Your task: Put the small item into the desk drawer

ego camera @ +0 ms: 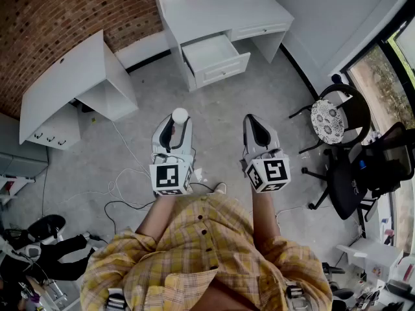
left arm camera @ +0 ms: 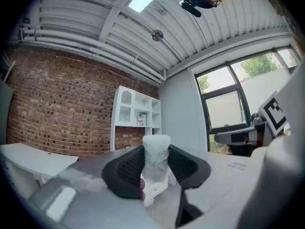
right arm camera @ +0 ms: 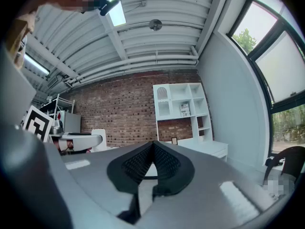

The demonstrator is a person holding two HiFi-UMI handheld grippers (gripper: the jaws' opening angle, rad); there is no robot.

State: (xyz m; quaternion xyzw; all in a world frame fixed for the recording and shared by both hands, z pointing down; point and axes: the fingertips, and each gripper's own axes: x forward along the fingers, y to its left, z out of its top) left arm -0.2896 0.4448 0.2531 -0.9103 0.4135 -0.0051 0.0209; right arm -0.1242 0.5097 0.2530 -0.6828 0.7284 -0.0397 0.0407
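Note:
The small item (ego camera: 179, 115) is a white, frosted cylinder. My left gripper (ego camera: 175, 126) is shut on it and holds it upright above the grey floor. In the left gripper view the small item (left arm camera: 156, 151) stands between the two black pads (left arm camera: 125, 168), which press on both its sides. My right gripper (ego camera: 254, 127) hangs beside the left one, shut and with nothing in it; in the right gripper view its pads (right arm camera: 164, 163) meet at the tips. The white desk (ego camera: 214, 8) stands ahead with its drawer (ego camera: 227, 69) pulled open, and the drawer's inside looks bare.
A second white desk (ego camera: 65, 83) stands at the left by the brick wall. At the right are a black chair with a patterned cushion (ego camera: 329, 120) and an office chair (ego camera: 363, 173). Cables (ego camera: 123, 186) trail over the floor at my left.

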